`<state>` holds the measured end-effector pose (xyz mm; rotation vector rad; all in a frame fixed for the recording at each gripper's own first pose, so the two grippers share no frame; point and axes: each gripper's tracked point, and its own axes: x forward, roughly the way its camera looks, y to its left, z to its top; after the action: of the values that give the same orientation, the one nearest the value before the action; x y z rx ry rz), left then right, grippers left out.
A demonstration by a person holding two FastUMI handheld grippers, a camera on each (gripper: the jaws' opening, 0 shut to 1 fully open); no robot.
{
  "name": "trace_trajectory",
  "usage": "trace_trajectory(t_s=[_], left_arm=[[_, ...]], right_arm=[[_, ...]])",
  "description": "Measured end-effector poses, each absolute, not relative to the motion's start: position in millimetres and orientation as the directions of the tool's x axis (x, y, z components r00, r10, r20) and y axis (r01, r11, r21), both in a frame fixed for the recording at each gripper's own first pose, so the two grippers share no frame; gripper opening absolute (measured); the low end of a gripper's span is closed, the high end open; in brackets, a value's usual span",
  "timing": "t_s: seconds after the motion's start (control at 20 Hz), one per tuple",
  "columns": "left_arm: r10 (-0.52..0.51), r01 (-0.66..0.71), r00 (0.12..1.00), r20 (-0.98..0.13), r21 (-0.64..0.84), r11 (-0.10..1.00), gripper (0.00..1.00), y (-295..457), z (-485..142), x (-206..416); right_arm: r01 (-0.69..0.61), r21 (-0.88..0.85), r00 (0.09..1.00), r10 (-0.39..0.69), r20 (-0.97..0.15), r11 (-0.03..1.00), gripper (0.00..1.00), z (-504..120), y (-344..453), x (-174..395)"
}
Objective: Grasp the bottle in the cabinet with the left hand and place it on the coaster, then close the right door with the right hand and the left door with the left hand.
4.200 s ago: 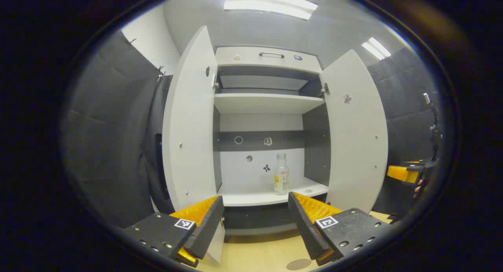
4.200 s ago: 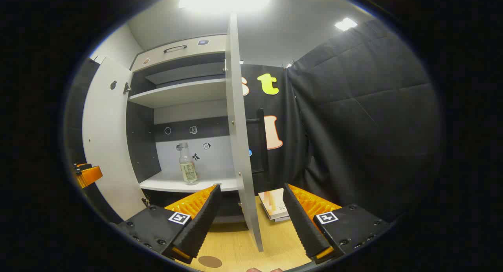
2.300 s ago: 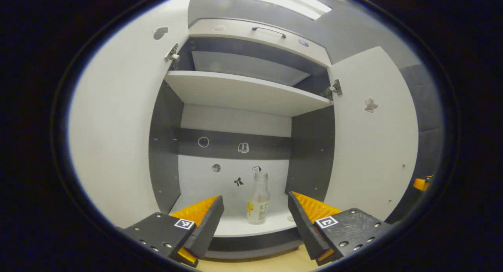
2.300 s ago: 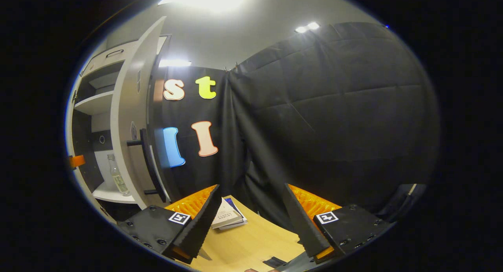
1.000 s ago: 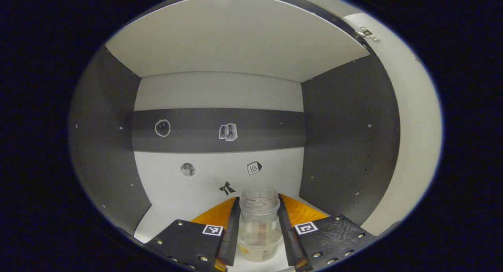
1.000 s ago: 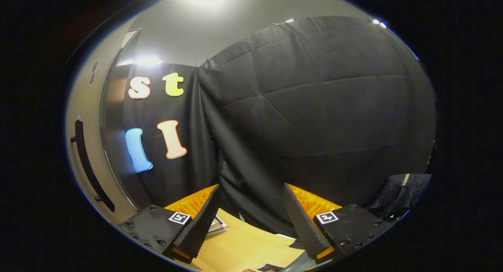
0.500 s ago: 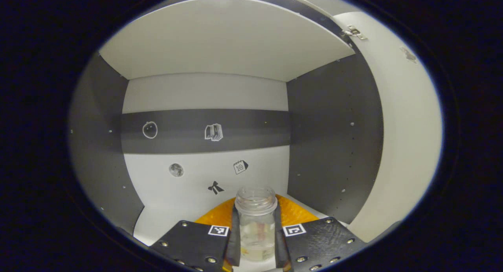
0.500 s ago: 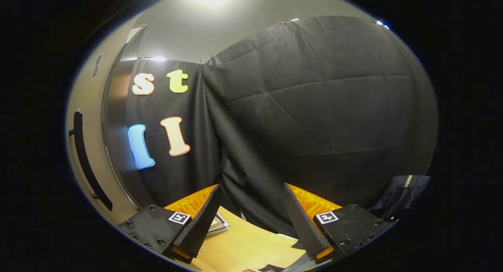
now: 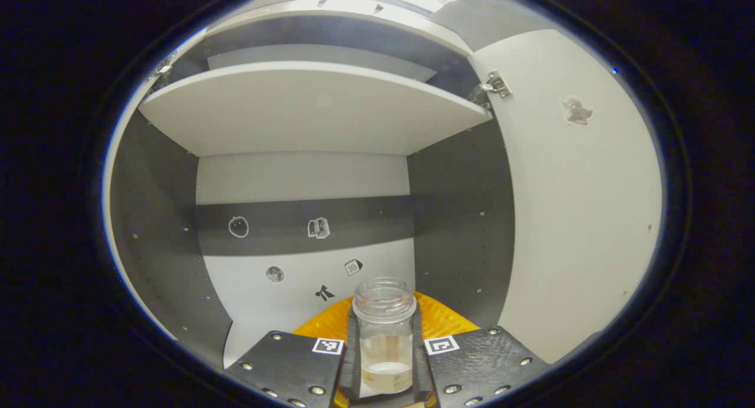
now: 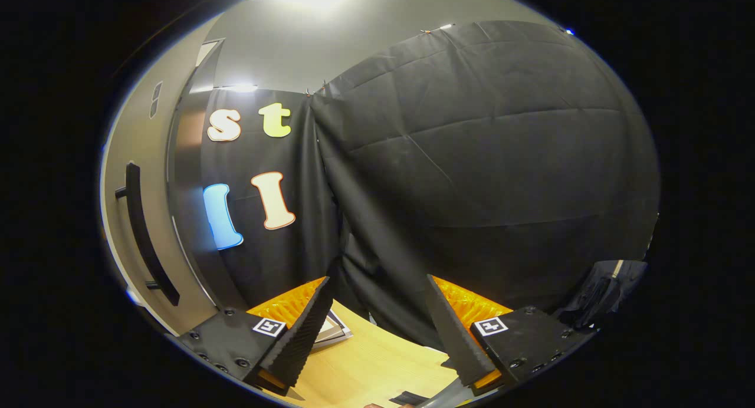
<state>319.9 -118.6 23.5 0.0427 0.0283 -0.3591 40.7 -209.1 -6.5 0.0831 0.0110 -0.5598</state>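
Note:
A clear, uncapped glass bottle (image 9: pixel 384 337) with a little pale liquid stands upright between the fingers of my left gripper (image 9: pixel 384 361), which is shut on its body. It is in front of the cabinet's lower compartment (image 9: pixel 307 219), raised off the bottom shelf. The right door (image 9: pixel 581 207) stands open, its inner face to the bottle's right. My right gripper (image 10: pixel 375 331) is open and empty, out beside the cabinet above the wooden table (image 10: pixel 377 367). The right door's outer face with a long black handle (image 10: pixel 144 231) is at the left of the right gripper view.
A white shelf (image 9: pixel 312 110) spans the cabinet above the bottle. Small stickers dot the back panel (image 9: pixel 295 243). Books (image 10: pixel 331 332) lie on the table behind my right gripper's left finger. Black cloth hangs close ahead of the right gripper.
My left gripper went from open around the bottle to shut on it, then drew back from the cabinet with the bottle. The right gripper turned slightly and stayed open.

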Motion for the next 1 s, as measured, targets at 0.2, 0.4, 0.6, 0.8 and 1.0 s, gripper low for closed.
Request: trace_trajectory(t_s=[0.2, 0.4, 0.6, 0.8, 1.0], left_arm=[[-0.376, 0.376, 0.927, -0.021, 0.003, 0.927, 0.27, -117.6, 20.7, 289.1], [-0.398, 0.397, 0.917, -0.034, -0.019, 0.917, 0.27, -116.8, 0.3, 236.3], [-0.409, 0.408, 0.91, -0.065, -0.028, 0.912, 0.27, -118.8, -39.1, 193.4], [-0.411, 0.408, 0.905, -0.112, -0.047, 0.912, 0.43, -118.9, -87.1, 159.5], [-0.413, 0.405, 0.901, -0.137, -0.078, 0.911, 0.38, -120.0, -137.1, 131.3]], right_arm=[[0.501, 0.073, 0.865, -0.5, -0.037, 0.862, 0.96, -5.7, -202.4, 39.0], [0.472, 0.084, 0.882, -0.47, -0.039, 0.878, 0.96, -1.3, -195.9, 41.0], [0.453, 0.086, 0.891, -0.452, -0.035, 0.887, 0.97, 4.3, -191.9, 40.2], [0.427, 0.075, 0.904, -0.425, -0.042, 0.901, 0.96, 4.7, -185.6, 37.2], [0.392, 0.072, 0.919, -0.389, -0.06, 0.917, 0.96, 3.5, -174.9, 30.6]])
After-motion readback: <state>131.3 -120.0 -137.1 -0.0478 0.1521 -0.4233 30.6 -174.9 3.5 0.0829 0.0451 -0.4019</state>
